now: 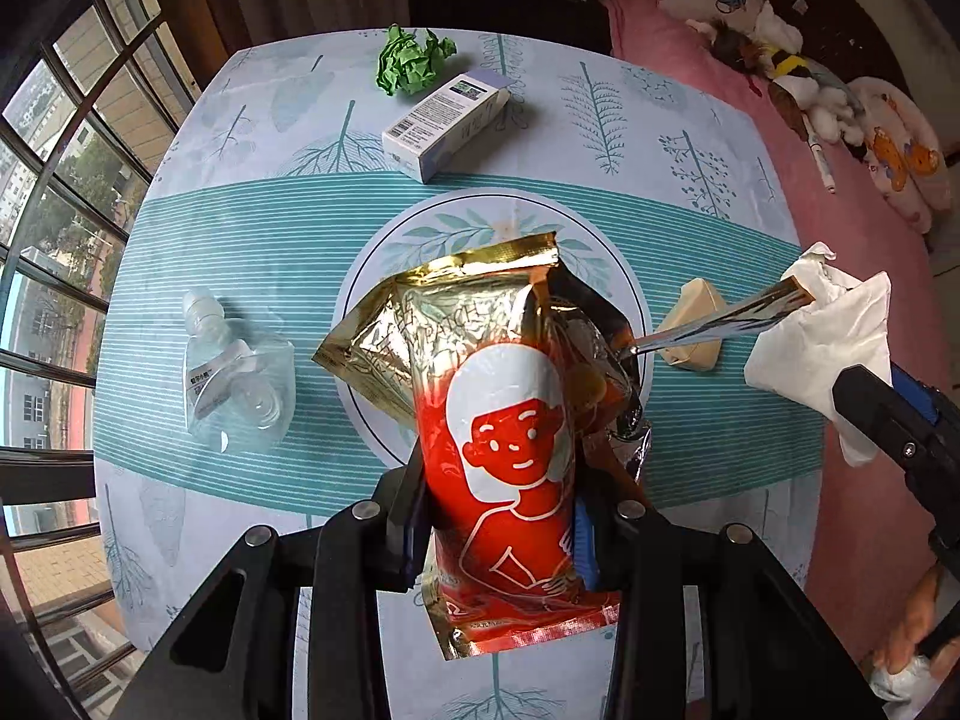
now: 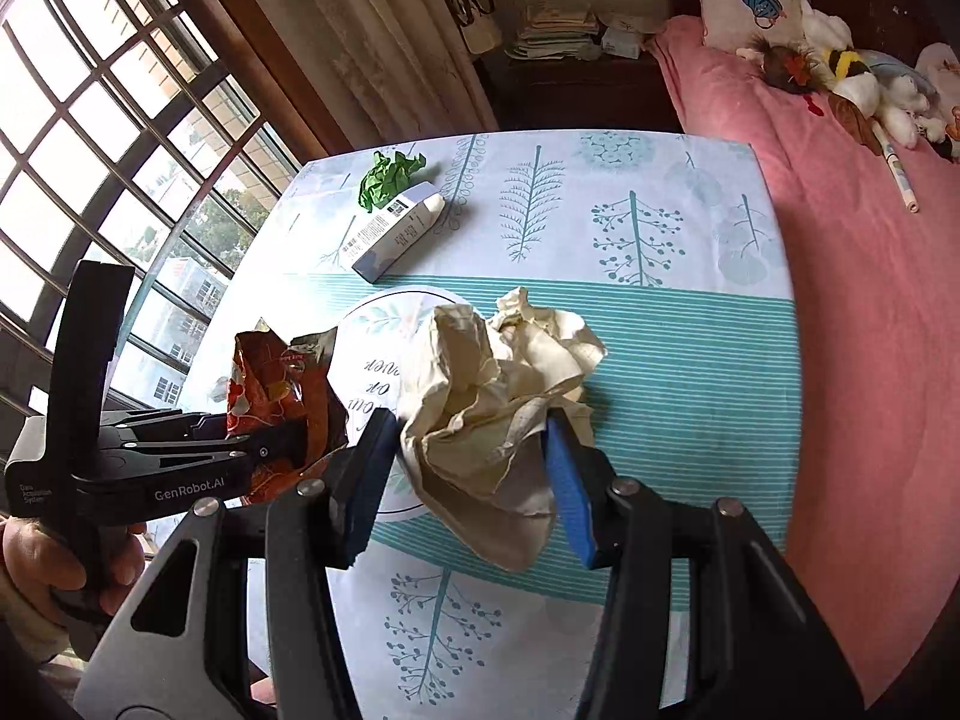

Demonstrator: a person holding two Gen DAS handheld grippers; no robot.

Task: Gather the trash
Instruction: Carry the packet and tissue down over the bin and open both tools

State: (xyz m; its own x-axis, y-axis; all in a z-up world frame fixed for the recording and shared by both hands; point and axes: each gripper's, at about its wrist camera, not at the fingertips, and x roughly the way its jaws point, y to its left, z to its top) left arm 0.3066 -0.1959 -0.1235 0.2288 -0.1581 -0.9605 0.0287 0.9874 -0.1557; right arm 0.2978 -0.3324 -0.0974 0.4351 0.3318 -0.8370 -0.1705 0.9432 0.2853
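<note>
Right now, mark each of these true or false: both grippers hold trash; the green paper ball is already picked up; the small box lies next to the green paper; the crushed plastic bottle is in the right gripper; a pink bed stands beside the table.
1. Both grippers hold trash. True: the left gripper is shut on the red snack wrapper, the right gripper on the crumpled tissue.
2. The green paper ball is picked up. False: it lies on the table.
3. The small box lies next to it. True.
4. The crushed plastic bottle is in the right gripper. False: it lies on the table.
5. A pink bed stands beside the table. True.
</note>
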